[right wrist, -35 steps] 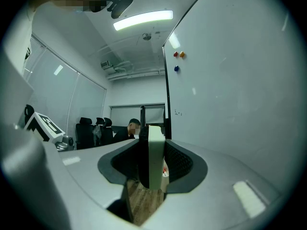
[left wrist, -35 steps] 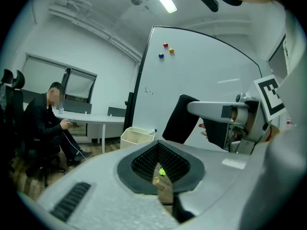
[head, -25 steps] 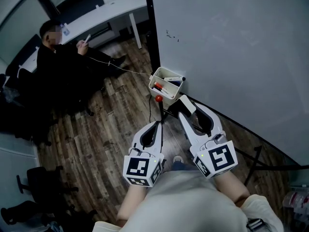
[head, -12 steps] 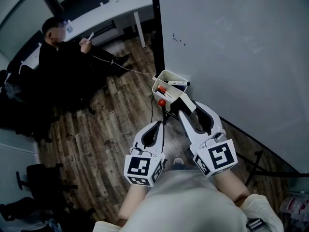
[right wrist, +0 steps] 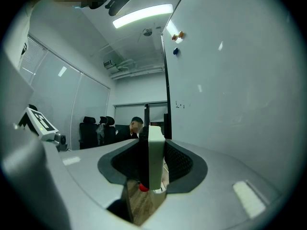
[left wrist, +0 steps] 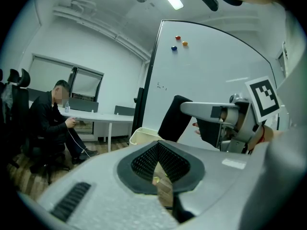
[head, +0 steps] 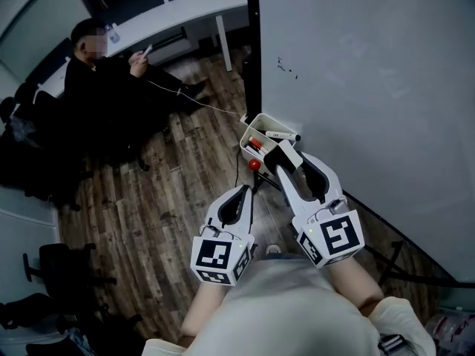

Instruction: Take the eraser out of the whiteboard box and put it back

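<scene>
My right gripper (head: 287, 159) is shut on the eraser (head: 289, 156), a white block with a black felt side, held edge-up just short of the white whiteboard box (head: 260, 133). That box hangs at the whiteboard's lower left corner with markers inside. In the right gripper view the eraser (right wrist: 155, 164) stands upright between the pads of the right gripper (right wrist: 152, 150). My left gripper (head: 240, 199) is shut on nothing, lower and to the left. From the left gripper view I see the left gripper (left wrist: 157, 163), the eraser's black felt (left wrist: 174, 119) and the box (left wrist: 143, 135).
The whiteboard (head: 371, 87) fills the right side, its black frame edge beside the box. A red knob (head: 254, 165) sits under the box. A person in black (head: 104, 87) sits on the wooden floor's far left by a white desk (head: 178, 17). Black stand legs (head: 393, 262) cross the floor.
Both grippers have moved forward toward the whiteboard box, and the eraser in the right gripper now sits closer to the box's near rim.
</scene>
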Available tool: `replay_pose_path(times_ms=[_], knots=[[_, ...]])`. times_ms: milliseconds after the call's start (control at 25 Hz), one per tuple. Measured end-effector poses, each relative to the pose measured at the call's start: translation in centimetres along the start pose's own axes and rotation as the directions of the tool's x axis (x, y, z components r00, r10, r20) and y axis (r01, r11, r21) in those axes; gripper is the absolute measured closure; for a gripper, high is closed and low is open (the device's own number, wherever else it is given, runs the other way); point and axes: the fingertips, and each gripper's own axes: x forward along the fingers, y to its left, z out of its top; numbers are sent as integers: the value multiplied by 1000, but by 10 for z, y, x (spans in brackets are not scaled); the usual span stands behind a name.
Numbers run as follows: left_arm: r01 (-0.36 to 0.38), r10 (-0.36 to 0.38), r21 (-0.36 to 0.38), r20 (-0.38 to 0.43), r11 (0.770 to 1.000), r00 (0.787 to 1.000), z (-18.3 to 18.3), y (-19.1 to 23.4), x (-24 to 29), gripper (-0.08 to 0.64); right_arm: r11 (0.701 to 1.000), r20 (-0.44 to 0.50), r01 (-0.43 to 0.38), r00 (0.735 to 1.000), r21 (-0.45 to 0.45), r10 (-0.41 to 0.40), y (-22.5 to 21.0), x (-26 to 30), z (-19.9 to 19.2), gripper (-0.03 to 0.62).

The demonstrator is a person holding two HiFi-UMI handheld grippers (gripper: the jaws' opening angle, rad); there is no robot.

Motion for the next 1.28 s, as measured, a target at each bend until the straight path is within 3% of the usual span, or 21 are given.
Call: replay_pose_path(times_ms=[1280], knots=[[-69, 68, -22, -22, 997, 997, -4, 23, 28, 554, 999, -152, -44, 987, -14, 41, -23, 51, -62, 426]])
